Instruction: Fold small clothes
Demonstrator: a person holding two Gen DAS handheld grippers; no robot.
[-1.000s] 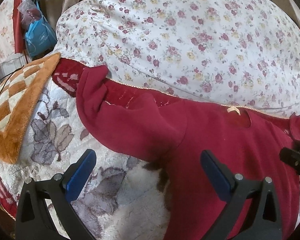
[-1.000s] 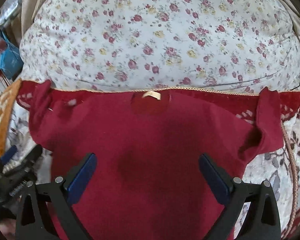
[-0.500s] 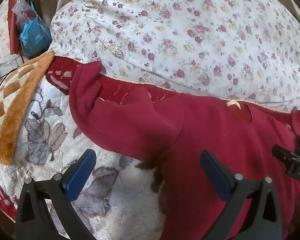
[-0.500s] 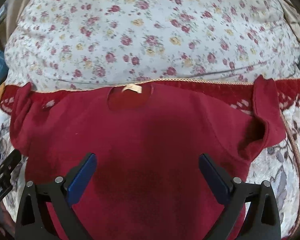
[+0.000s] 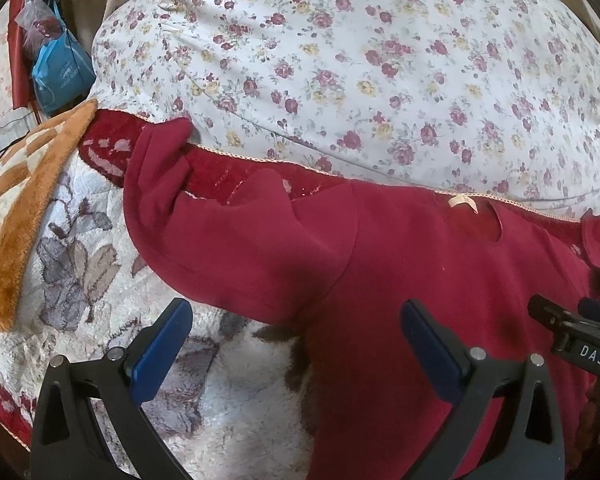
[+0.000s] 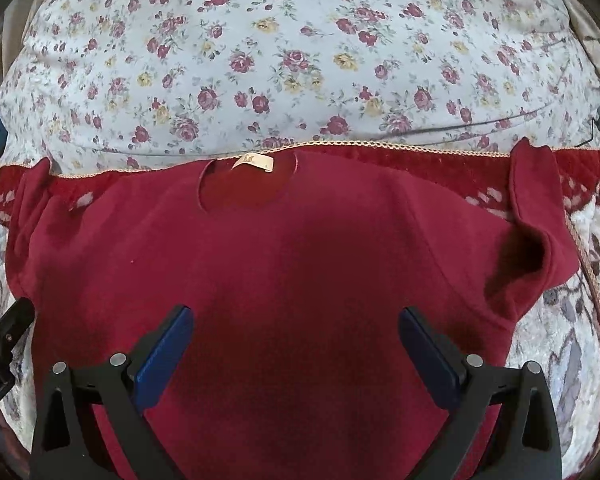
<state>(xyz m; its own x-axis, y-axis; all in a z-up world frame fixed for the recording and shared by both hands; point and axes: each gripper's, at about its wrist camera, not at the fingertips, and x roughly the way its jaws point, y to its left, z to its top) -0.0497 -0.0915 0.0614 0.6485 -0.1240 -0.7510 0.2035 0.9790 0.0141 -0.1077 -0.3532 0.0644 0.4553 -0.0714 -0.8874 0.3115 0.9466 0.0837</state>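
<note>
The left claw point(image 5: 296, 342) stands wide, its blue-padded fingers spread and holding nothing; it hovers over the edge of the red shirt point(image 5: 420, 280) where the shirt's side meets the armpit, one finger above the pale floral blanket point(image 5: 80, 264) and the other above the shirt's body. The right claw point(image 6: 296, 344) is also spread wide and empty, poised over the middle of the shirt's chest; whether either claw touches the cloth cannot be told. The red shirt point(image 6: 300, 260) lies flat and face up on the blanket, neckline away from the cameras with a small cream label point(image 6: 254, 162) at the collar. Both short sleeves are spread out to the sides, each with its cuff end crumpled and turned up against the blanket's dark red border point(image 6: 460, 160). Just behind the collar rises a large rose-print cushion point(image 6: 300, 60), touching the border. In the left wrist view, an orange and cream checked rug point(image 5: 16, 216) overlaps the blanket's far corner, and a blue bag point(image 5: 60, 76) hangs beyond it.
</note>
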